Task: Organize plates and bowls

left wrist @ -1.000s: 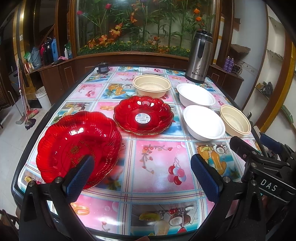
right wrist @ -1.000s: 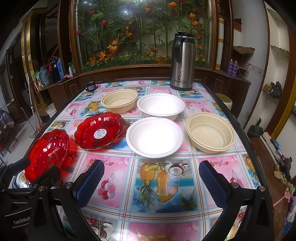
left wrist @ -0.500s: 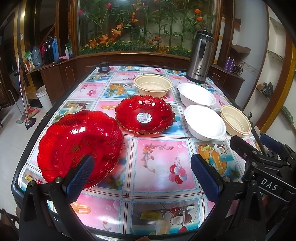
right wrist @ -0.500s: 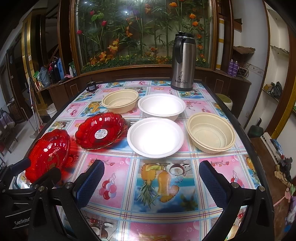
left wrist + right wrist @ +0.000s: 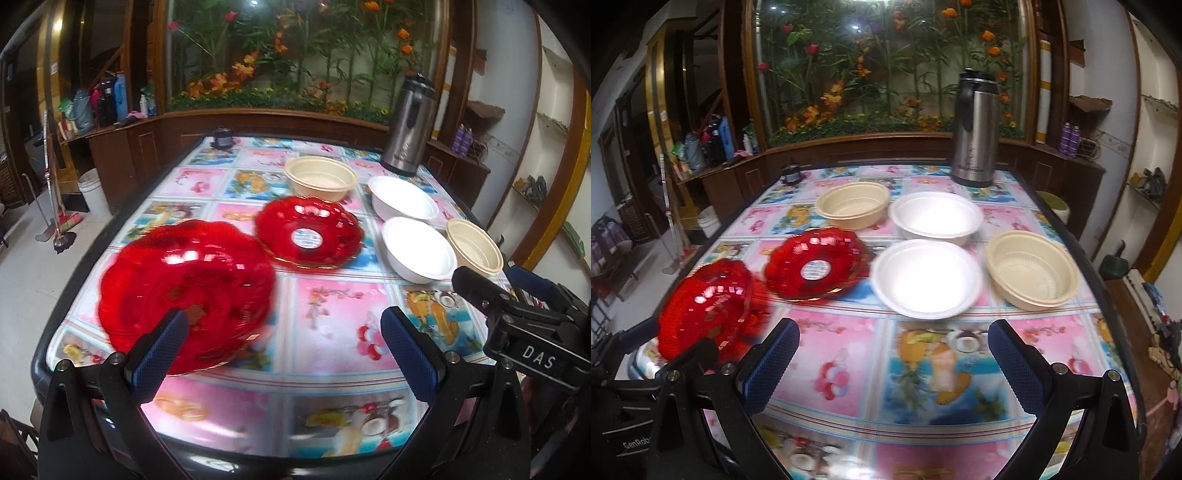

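Note:
A large red plate (image 5: 184,291) lies at the table's near left, with a smaller red plate (image 5: 308,230) bearing a white sticker behind it. Two white bowls (image 5: 419,249) (image 5: 404,201) and two cream bowls (image 5: 319,179) (image 5: 474,247) stand to the right and behind. My left gripper (image 5: 286,350) is open above the near table edge, its left finger in front of the large red plate's rim. My right gripper (image 5: 894,365) is open in front of the near white bowl (image 5: 927,277), holding nothing. The large red plate (image 5: 709,302) shows at its left.
A steel thermos jug (image 5: 408,125) stands at the table's far right corner and a small dark jar (image 5: 221,138) at the far left. The table (image 5: 332,325) has a colourful fruit-print cover. A wooden ledge with flowers runs behind; a broom and bin stand on the floor at left.
Both views have slid a little, so the dishes sit slightly further right and look blurred; both grippers have shifted left. Both stay open, and no dish has moved.

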